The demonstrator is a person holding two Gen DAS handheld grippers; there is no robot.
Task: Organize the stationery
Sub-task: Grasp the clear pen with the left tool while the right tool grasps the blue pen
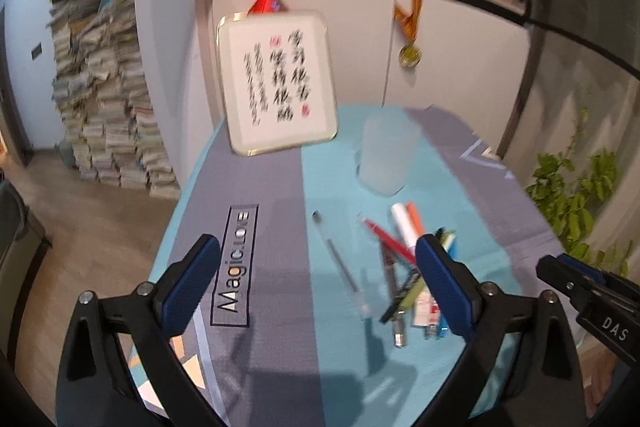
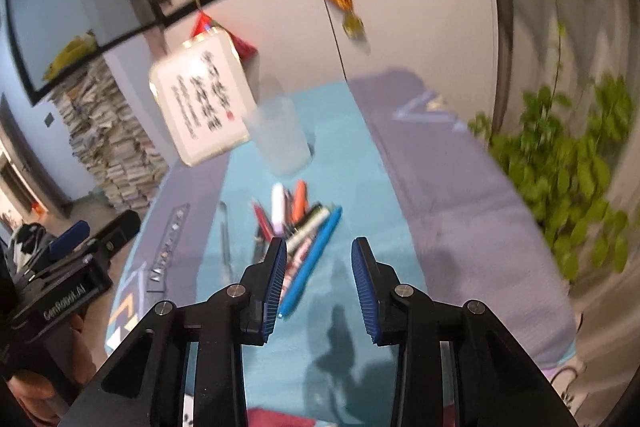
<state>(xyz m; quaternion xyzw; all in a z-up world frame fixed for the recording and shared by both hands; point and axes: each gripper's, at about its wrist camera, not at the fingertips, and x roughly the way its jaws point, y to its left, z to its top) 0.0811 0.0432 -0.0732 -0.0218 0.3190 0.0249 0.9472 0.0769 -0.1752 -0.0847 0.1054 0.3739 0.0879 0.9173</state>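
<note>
At far left a tall stack of books point(image 1: 108, 99) leans against the wall on a wooden floor. The left tongs point(image 1: 318, 273) gape wide and empty above the tabletop point(image 1: 276, 307), draped in a grey-and-turquoise cloth. Mid-cloth lies a heap of pens point(image 1: 404, 267), a frosted cup point(image 1: 386, 155) just beyond. The right tongs point(image 2: 319, 283) stand half-parted, grasping nothing, above the pens' near end. A leafy plant point(image 2: 568, 179) fills the right.
</note>
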